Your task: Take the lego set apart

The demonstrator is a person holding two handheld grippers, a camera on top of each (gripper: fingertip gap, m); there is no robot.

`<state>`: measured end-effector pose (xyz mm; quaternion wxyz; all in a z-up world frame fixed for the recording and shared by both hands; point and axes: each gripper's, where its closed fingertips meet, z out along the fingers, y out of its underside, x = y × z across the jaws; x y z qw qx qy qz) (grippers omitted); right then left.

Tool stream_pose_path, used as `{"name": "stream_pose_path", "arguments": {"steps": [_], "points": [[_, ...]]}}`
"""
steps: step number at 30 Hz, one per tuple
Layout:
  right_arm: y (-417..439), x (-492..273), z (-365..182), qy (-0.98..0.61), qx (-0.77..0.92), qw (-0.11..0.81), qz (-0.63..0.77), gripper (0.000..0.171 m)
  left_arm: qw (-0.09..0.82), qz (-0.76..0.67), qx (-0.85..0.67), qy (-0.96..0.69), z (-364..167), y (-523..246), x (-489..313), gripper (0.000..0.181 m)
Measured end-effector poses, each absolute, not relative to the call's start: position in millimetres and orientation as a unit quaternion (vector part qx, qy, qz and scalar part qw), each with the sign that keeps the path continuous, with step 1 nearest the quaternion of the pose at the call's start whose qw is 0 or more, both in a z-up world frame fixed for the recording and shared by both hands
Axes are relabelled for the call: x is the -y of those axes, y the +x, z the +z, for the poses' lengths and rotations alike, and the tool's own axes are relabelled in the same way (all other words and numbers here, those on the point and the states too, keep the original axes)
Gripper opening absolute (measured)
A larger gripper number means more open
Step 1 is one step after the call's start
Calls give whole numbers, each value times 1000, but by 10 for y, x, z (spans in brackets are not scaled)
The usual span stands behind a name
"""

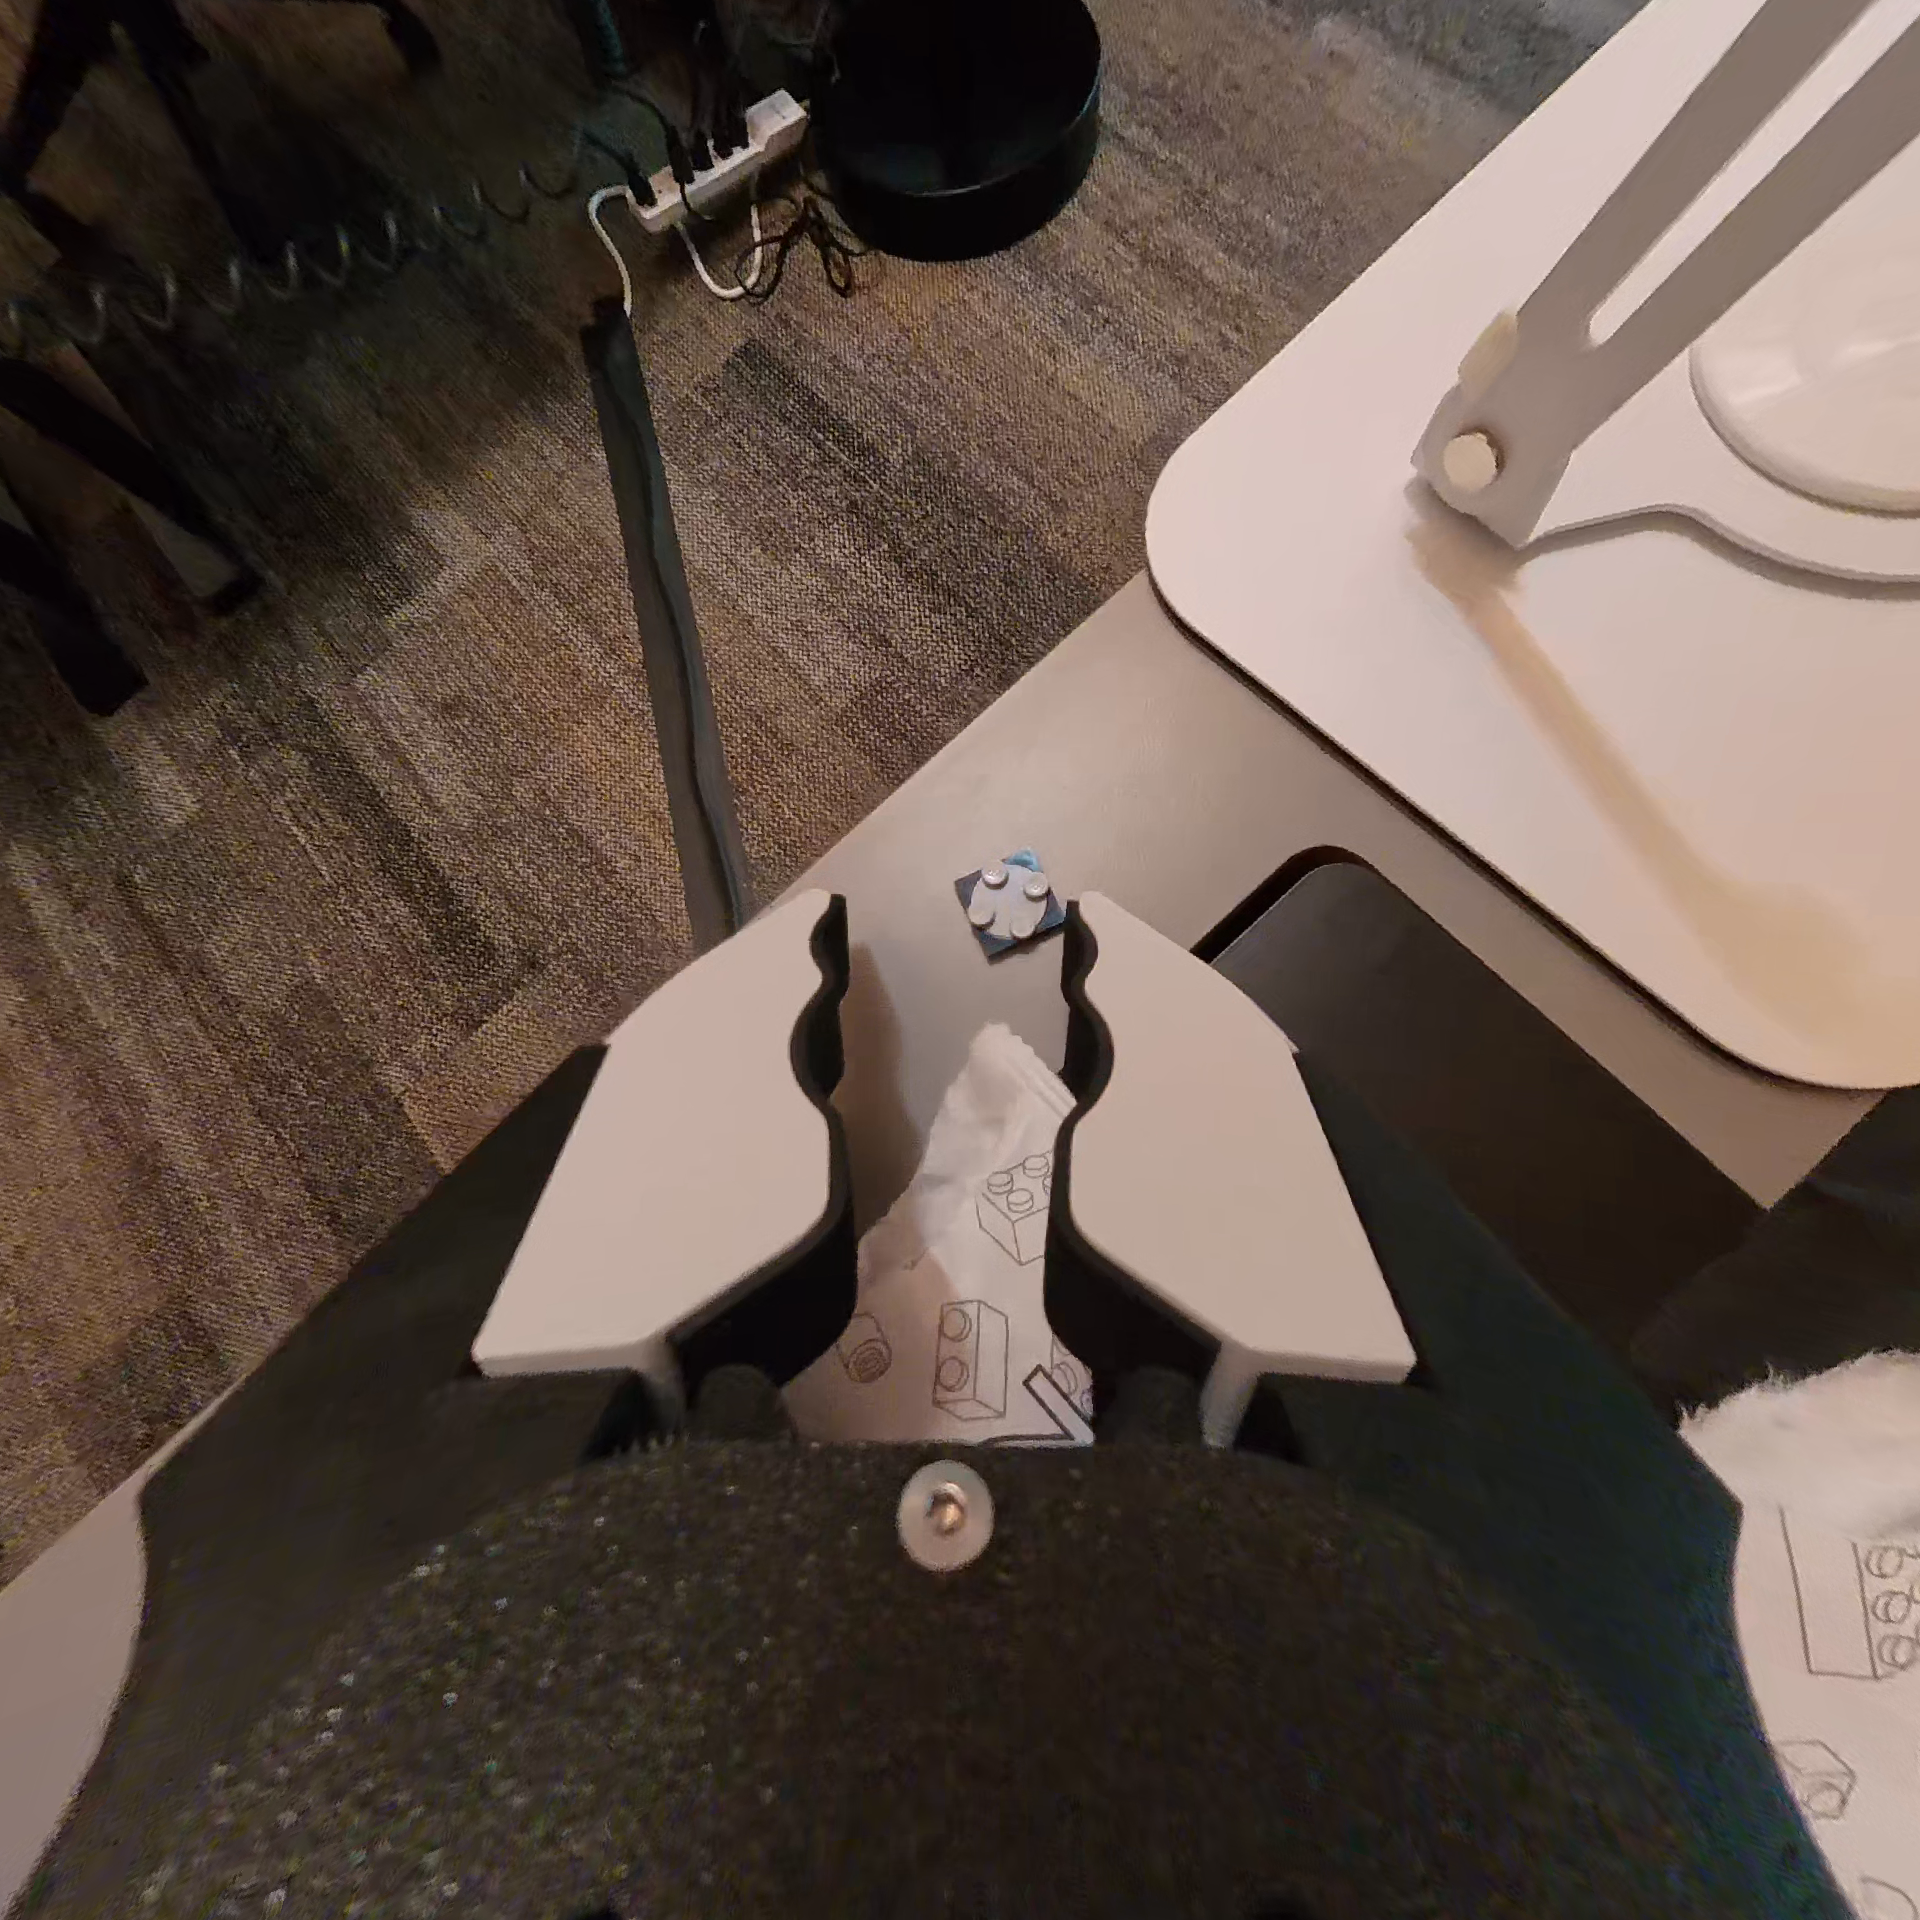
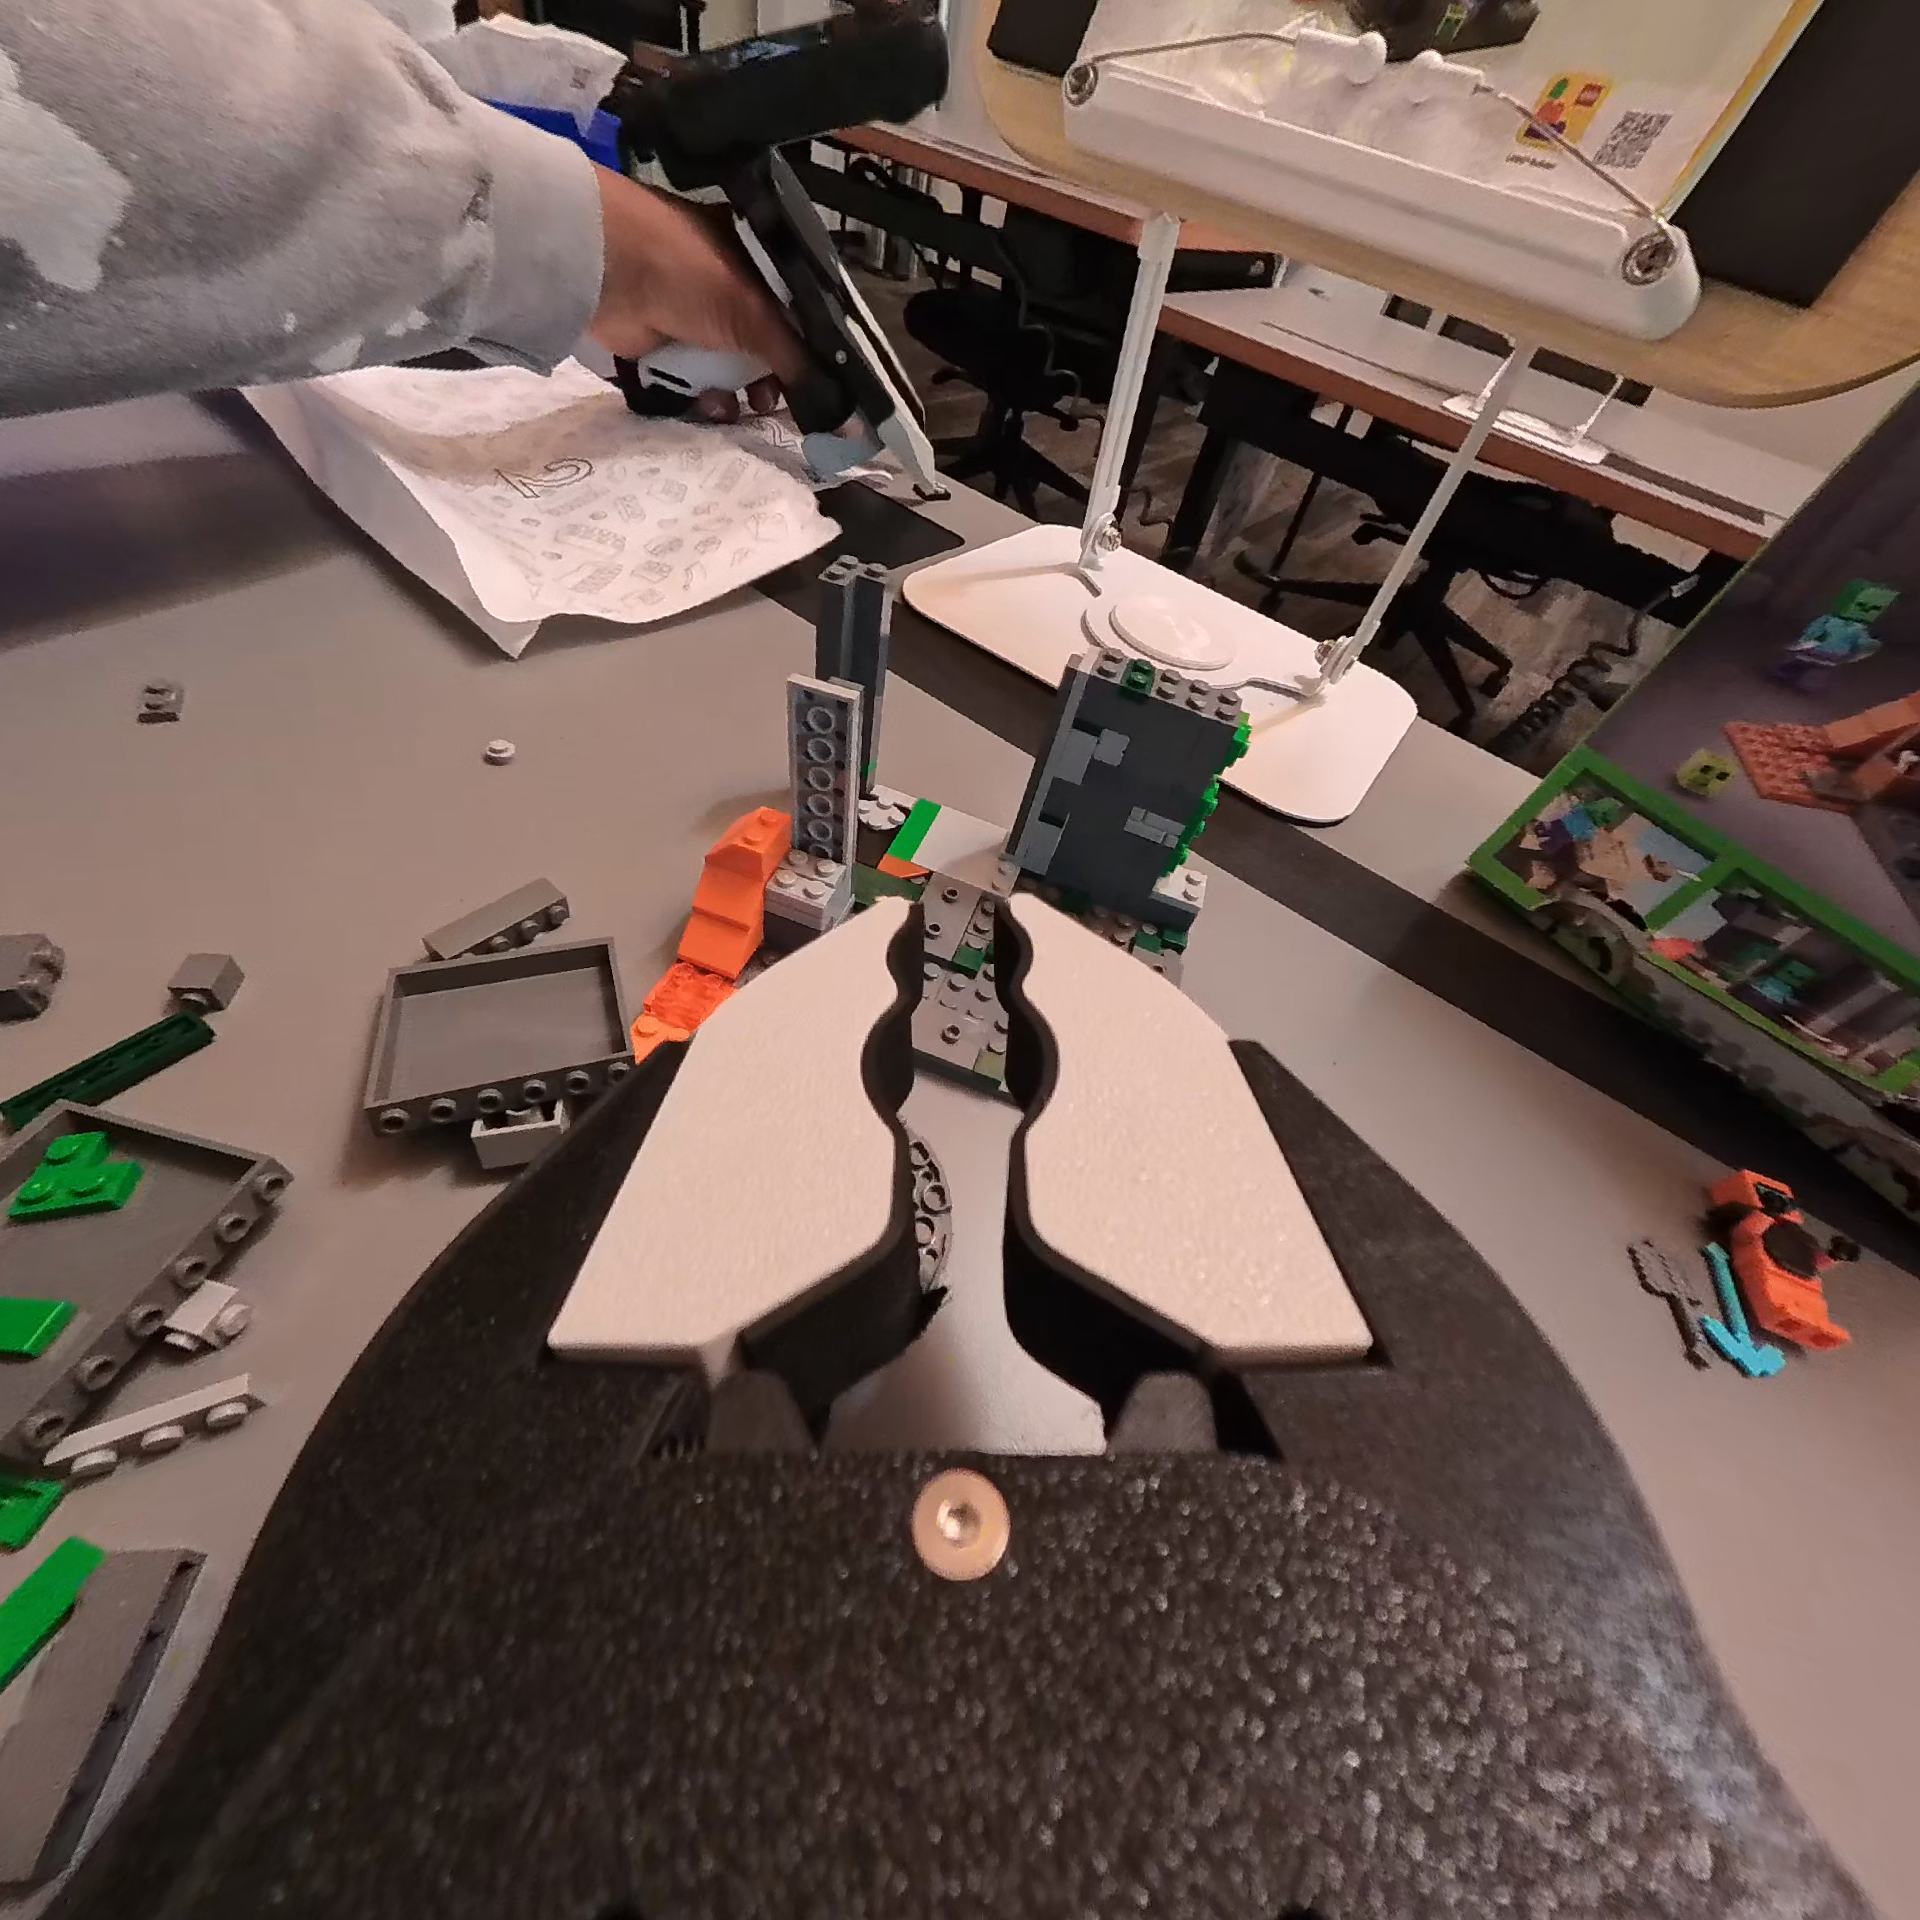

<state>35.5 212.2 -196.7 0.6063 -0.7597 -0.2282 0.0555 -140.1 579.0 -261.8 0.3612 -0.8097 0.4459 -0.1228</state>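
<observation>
**Both grippers apart, lego set half dismantled on the grey table**

The left gripper point(image 1: 956, 925) hangs over the far corner of the grey table point(image 1: 1039, 748), its jaws parted and nothing between them. Just beyond its fingertips lies a small blue square piece topped by a pale round plate with 3 studs point(image 1: 1010, 902). Under the fingers sits a white paper bag printed with brick outlines point(image 1: 966, 1247). The white base of a stand point(image 1: 1558, 727) rests to the right.

The right gripper point(image 2: 958, 920) points at the lego set point(image 2: 1039, 831), which stands mid-table. Its jaws are open by a narrow gap, with grey studded plates of the set's base showing through; whether the fingertips touch them cannot be told. The set has 2 thin grey pillars point(image 2: 842, 727) at left, an orange sloped section point(image 2: 727, 894) beside them, and a dark grey block wall point(image 2: 1132, 790) with green edging at right.

Loose pieces lie to the left: a grey open frame point(image 2: 499, 1029), green plates point(image 2: 73, 1174) and small grey bricks. An orange figure point(image 2: 1777, 1268) and a light blue tool piece point(image 2: 1735, 1320) lie at right, near the set's printed box point(image 2: 1714, 935).
</observation>
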Motion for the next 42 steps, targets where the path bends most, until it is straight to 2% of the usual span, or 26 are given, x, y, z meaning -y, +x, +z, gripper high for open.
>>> {"name": "stream_pose_path", "arguments": {"steps": [8, 16, 21, 24, 31, 35, 42], "points": [[359, -2128, -1980, -762, 226, 604, 58, 12, 312, -149, -403, -848, -2691, -1382, -5780, 36], [361, -2128, -2003, -764, 229, 601, 55, 12, 316, -139, -434, -832, -2687, -1312, -5738, 10], [381, -2134, -1997, -765, 223, 602, 58, 12, 305, -141, -448, -828, -2680, -1327, -5699, 35], [370, -2135, -2008, -765, 225, 600, 59, 12, 306, -149, -430, -836, -2684, -1323, -5728, 41], [377, -2136, -2020, -767, 225, 599, 58, 12, 311, -154, -421, -838, -2689, -1229, -5774, 38], [374, -2134, -2031, -768, 227, 597, 57, 12, 310, -153, -406, -846, -2690, -1233, -5807, 21], [393, -2135, -2031, -769, 224, 597, 55, 12, 310, -152, -401, -849, -2690, -1249, -5800, 19]]}}
